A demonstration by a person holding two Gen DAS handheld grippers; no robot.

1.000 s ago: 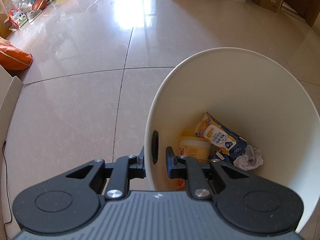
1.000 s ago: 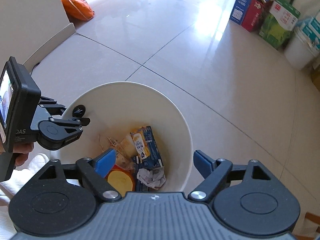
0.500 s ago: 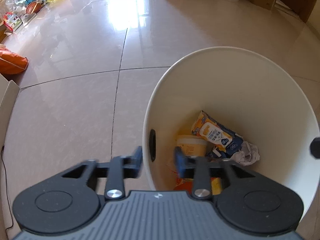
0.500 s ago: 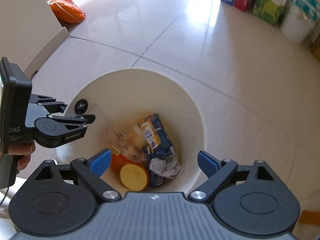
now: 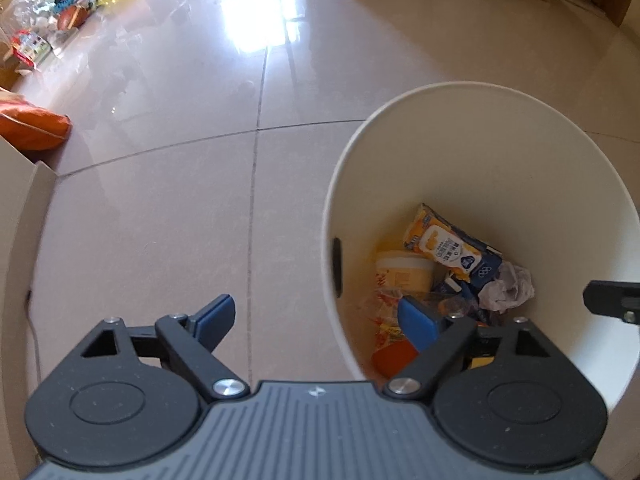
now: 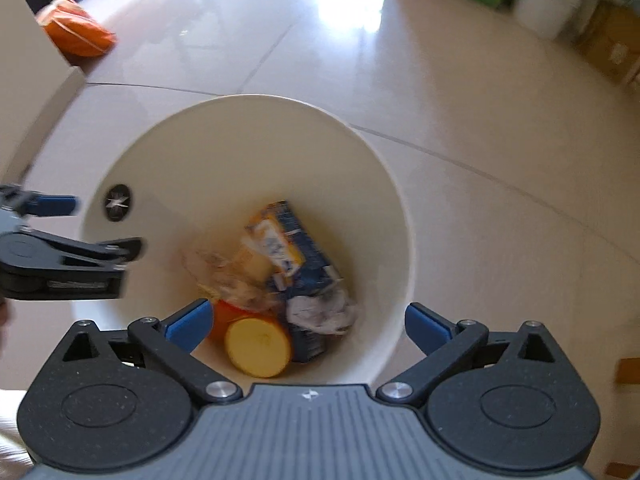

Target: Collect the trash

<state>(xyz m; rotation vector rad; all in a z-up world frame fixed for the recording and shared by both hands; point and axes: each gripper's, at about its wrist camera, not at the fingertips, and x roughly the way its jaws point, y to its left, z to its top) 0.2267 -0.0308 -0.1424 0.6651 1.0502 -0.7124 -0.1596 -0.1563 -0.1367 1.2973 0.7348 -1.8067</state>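
Both grippers have just been opening: left gripper released the white bin's rim, which now stands untouched between its wide-spread fingers. Right gripper hangs fully spread and empty over the bin's trash.

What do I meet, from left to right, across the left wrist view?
Orange bag → floor grout line → white bin → tip of the right gripper.

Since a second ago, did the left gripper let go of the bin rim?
Yes. The left gripper was shut on the bin rim; its jaws have just been opening and now straddle the rim without touching, one finger outside, one inside.
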